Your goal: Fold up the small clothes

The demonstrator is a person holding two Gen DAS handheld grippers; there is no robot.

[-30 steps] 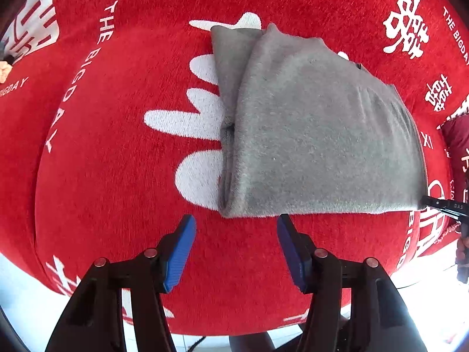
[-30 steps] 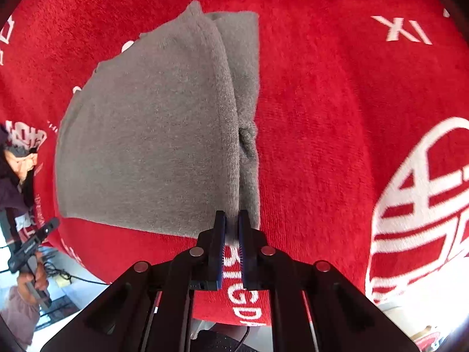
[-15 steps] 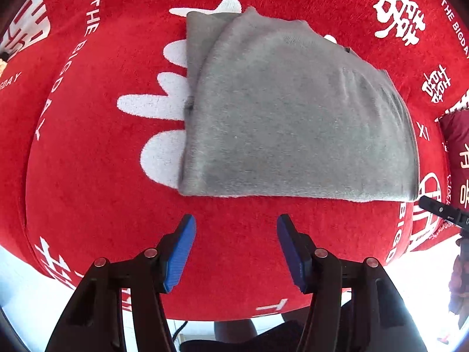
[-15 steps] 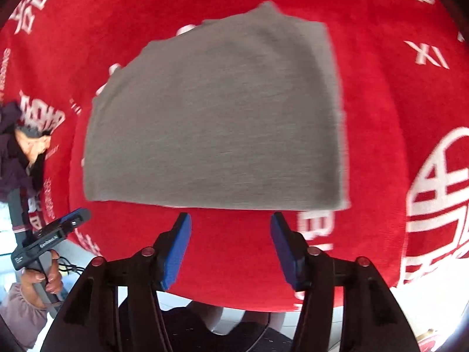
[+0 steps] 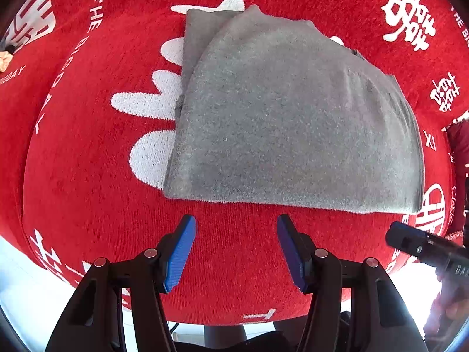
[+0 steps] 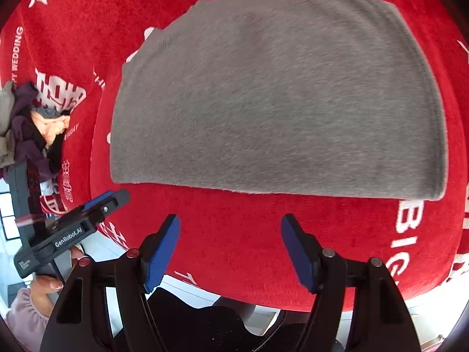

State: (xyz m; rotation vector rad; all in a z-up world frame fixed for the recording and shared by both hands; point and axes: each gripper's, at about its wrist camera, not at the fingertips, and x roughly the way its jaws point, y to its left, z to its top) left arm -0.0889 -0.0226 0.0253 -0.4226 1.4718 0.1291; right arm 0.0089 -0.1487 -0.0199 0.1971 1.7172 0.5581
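A folded grey garment (image 5: 293, 117) lies flat on the red cloth-covered table (image 5: 88, 161); it also shows in the right wrist view (image 6: 278, 102). A narrower under-layer sticks out along its left edge in the left wrist view. My left gripper (image 5: 236, 228) is open and empty, just short of the garment's near edge. My right gripper (image 6: 230, 228) is open and empty, also just short of the near edge. Each gripper shows in the other's view: the right one (image 5: 422, 246) at lower right, the left one (image 6: 88, 214) at lower left.
A pile of loose clothes (image 6: 26, 129) in purple, grey and peach lies at the table's left side. The table's near edge (image 6: 234, 296) runs just below my grippers. White lettering and symbols (image 5: 407, 14) are printed over the red cloth.
My right gripper has let go of the garment's edge, opened, and drawn back. The garment now lies flat, folded over. My left gripper stayed open and shifted slightly.
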